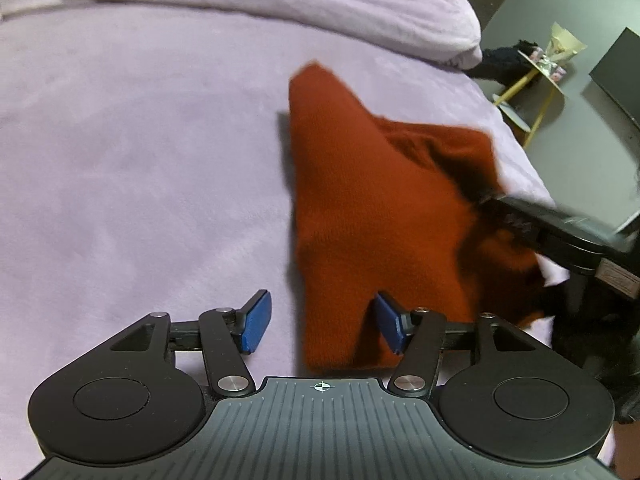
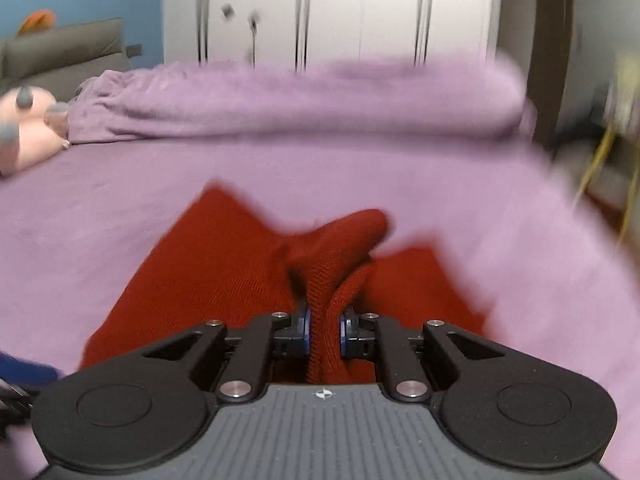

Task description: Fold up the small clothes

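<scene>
the red knit garment (image 1: 360, 208) lies on the lilac bed cover (image 1: 140, 140), partly flat, with one bunched edge lifted off it toward 3 o'clock in the left wrist view. it looks soft, light and limp, a fuzzy knit that should sag and drag rather than hold a crease, so corners or hems seem the best places to take hold. the right gripper (image 2: 324, 330) is clamped narrowly on a gathered ridge of the cloth, which rises toward 12 o'clock in its own view. the left gripper (image 1: 316, 326) stands wide and empty, its right blue pad (image 1: 390, 326) over the garment's near edge at 6 o'clock, nothing pinched. a rolled lilac blanket (image 1: 280, 4) lies at 12 o'clock, well apart; a plush toy (image 2: 24, 128) at 9 o'clock. nothing blocks the fold.
</scene>
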Tool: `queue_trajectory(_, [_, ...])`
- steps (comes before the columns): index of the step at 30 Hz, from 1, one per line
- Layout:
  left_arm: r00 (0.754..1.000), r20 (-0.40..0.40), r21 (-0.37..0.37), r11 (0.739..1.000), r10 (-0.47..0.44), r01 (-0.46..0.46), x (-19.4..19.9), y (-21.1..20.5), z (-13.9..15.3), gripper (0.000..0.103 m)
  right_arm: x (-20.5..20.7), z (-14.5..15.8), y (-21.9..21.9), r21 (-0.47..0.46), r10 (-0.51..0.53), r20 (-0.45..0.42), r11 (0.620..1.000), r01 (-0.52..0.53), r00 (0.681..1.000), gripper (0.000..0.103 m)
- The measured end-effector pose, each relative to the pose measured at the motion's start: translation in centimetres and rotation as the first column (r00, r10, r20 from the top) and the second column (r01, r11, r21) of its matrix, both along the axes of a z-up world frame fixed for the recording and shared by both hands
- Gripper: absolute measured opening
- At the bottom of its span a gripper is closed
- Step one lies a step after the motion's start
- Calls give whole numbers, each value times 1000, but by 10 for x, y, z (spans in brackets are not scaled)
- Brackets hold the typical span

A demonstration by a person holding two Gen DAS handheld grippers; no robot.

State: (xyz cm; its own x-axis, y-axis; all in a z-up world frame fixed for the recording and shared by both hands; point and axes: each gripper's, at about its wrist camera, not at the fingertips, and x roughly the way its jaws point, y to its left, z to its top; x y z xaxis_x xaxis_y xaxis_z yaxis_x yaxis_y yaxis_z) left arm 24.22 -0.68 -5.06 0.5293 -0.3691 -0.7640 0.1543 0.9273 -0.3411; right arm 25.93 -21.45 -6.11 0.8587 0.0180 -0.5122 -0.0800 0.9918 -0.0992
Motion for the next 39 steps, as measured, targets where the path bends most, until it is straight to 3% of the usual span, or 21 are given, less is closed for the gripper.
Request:
queue_trajectory(2, [1000, 25, -4, 1000, 15, -15, -3, -1, 8, 66, -9, 13, -6, -47, -37, 79, 998, 41, 996, 11])
queue_trajectory(4, [1000, 30, -21, 1000, 8, -7, -3, -2, 12, 66, -14, 15, -16, -61, -81, 102, 994, 87, 991, 11])
queue_trajectory(7, [1000, 28, -16, 1000, -13, 14, 1, -13, 10, 66, -11, 2, -32, -104, -158, 78, 981, 165, 984, 11])
queue_trajectory(11, [999, 6, -2, 999, -45, 45, 5, -29, 0, 66, 2, -28, -57, -88, -232, -42, 970, 228, 972, 12])
queue_trajectory(13, [999, -11, -2, 999, -43, 43, 8, -33, -5, 66, 6, -40, -67, -51, -243, -92, 970, 239, 966, 16])
queue_trajectory(14, [999, -18, -2, 999, -41, 41, 8, -32, -7, 66, 3, -36, -71, -31, -254, -81, 967, 252, 964, 25])
queue_trajectory(17, [999, -20, -11, 999, -31, 31, 8, -24, -5, 66, -19, -15, -85, 75, -291, -47, 953, 294, 956, 35])
queue_trajectory(21, [1000, -9, -46, 999, -7, 6, 9, -17, 1, 66, -58, 0, -92, 252, -228, -23, 941, 227, 973, 35])
queue_trajectory(23, [1000, -19, -51, 999, -9, 8, 10, -23, 0, 66, -65, -3, -82, 275, -155, -31, 948, 158, 987, 35])
queue_trajectory(25, [999, -23, -38, 999, -23, 22, 9, -31, -1, 65, -65, -17, -69, 237, -100, -63, 965, 112, 993, 35])
queue_trajectory(28, [999, 2, 26, 999, -47, 47, 9, -45, -1, 66, -56, -40, -62, 131, -107, -95, 984, 119, 990, 35])
queue_trajectory(32, [999, -12, 128, 991, -38, 40, 12, -53, -6, 66, -52, -39, -63, 90, -96, -90, 990, 105, 991, 34])
queue_trajectory(39, [999, -13, 160, 986, -39, 40, 12, -58, -6, 66, -69, -38, -62, 38, -52, -94, 998, 56, 994, 34])
